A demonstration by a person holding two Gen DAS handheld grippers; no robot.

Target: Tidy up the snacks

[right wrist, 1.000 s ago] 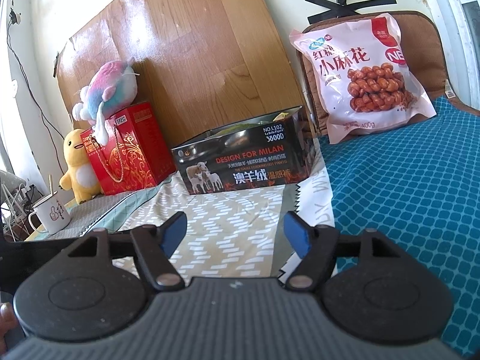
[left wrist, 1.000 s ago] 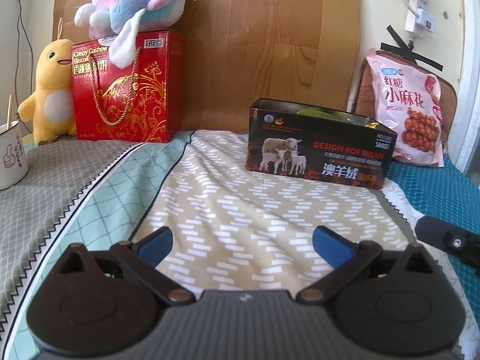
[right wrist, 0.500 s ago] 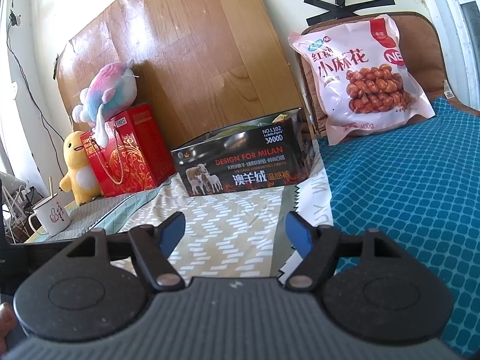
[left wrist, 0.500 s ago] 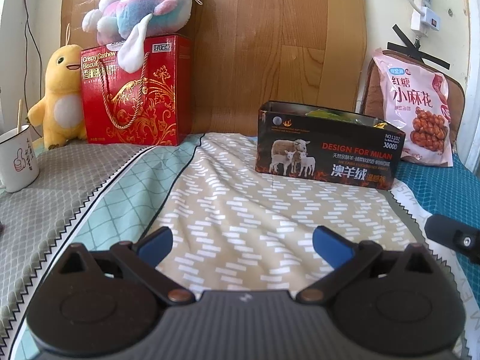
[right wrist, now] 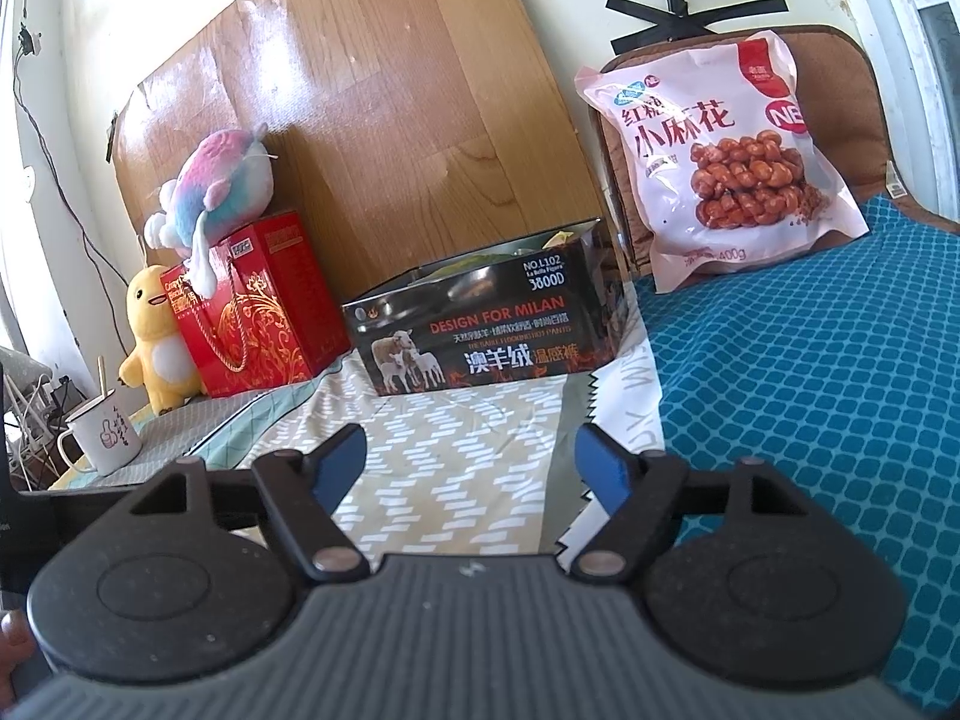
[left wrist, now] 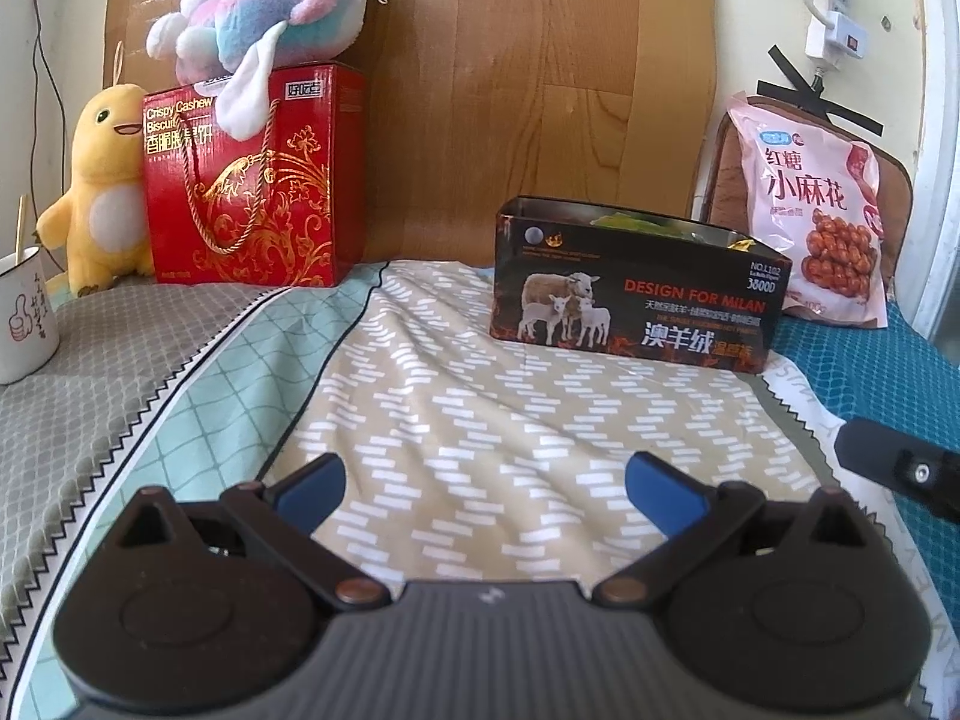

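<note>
A black open-topped box (left wrist: 636, 294) (right wrist: 480, 330) printed with sheep stands on the bed, with snack packets showing inside. A pink bag of fried twists (left wrist: 810, 222) (right wrist: 720, 162) leans upright against a brown cushion to its right. A red cashew biscuit box (left wrist: 252, 180) (right wrist: 258, 306) stands at the back left. My left gripper (left wrist: 483, 486) is open over the patterned sheet, well short of the black box, with nothing between its fingers. My right gripper (right wrist: 471, 459) is open too, its jaws still opening, nothing between them.
A pastel plush (left wrist: 264, 30) sits on the red box and a yellow plush (left wrist: 102, 192) stands beside it. A white mug (left wrist: 24, 318) stands at the left edge. A wooden headboard (left wrist: 510, 90) closes the back. A blue patterned cover (right wrist: 810, 390) lies on the right.
The left view has shifted a little, so the boxes sit further right in it. The right gripper's jaws have spread slightly wider. Nothing was picked up or put down.
</note>
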